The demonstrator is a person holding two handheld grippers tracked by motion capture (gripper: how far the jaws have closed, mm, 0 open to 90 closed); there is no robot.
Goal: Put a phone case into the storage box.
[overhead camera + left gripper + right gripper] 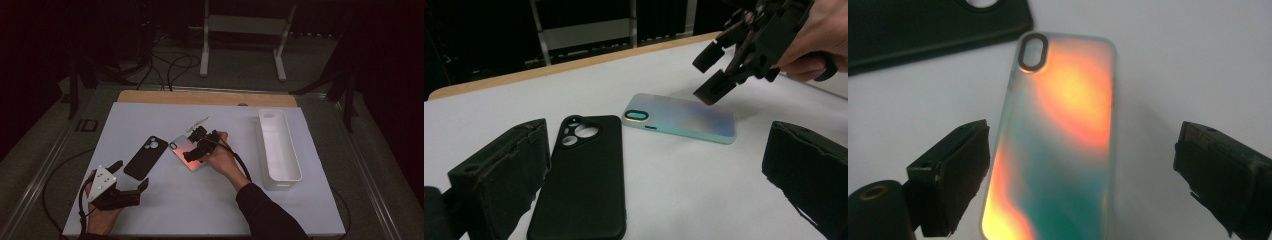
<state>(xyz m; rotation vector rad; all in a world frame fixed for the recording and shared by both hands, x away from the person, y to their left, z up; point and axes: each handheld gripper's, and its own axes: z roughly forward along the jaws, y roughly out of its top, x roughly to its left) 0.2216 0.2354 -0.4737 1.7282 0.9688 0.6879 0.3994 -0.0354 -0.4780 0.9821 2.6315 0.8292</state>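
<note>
An iridescent phone case (185, 151) (681, 118) (1063, 140) lies flat near the middle of the white mat, camera cut-out toward the far left. My right gripper (200, 150) (714, 72) (1083, 185) hovers just over it, open, its jaws straddling the case's near end without touching. A black phone case (145, 157) (584, 175) (923, 25) lies to the left of it. My left gripper (131, 177) (654, 175) rests at the mat's front left corner, open and holding nothing, pointed at the black case.
A long white bin (278, 147) stands at the right side of the mat (165, 200). The wooden table edge (205, 97) runs along the back. A white frame stand (245, 35) and cables are on the floor beyond.
</note>
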